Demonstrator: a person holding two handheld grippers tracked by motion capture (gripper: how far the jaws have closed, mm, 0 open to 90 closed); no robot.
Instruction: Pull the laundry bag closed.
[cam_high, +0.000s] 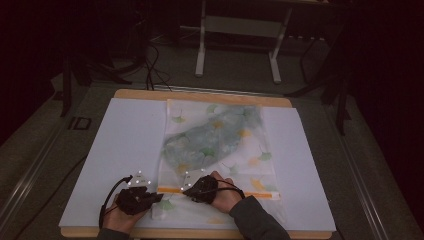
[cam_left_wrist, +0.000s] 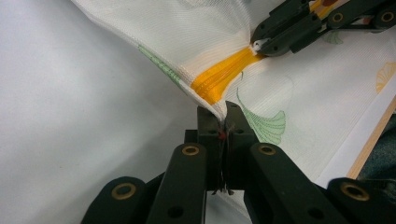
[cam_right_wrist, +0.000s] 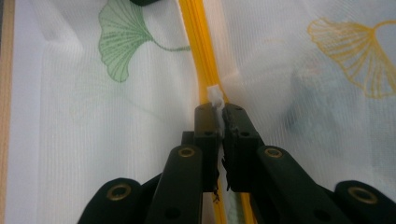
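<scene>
A white mesh bag (cam_high: 220, 145) printed with green and yellow ginkgo leaves lies flat on the table (cam_high: 200, 233), its zipped end toward the person. Through the mesh a bundled blue-green cloth (cam_high: 210, 140) shows inside, filling the middle of the bag. The yellow zipper (cam_right_wrist: 196, 42) runs across the near end. The left claw (cam_left_wrist: 223, 122) is pinched tight on the bag's corner, right where the zipper tape ends, pulling the fabric into a fold. The right claw (cam_right_wrist: 218, 116) is closed on the small white zipper pull (cam_right_wrist: 215, 95), sitting on the yellow band. In the high view both hands rest at the near edge, close together. The bag lies on a white sheet (cam_high: 115, 150) covering the wooden tabletop. Beyond it the room is dim, with grey floor, trailing cables and a white metal frame (cam_high: 240, 40) farther back.
</scene>
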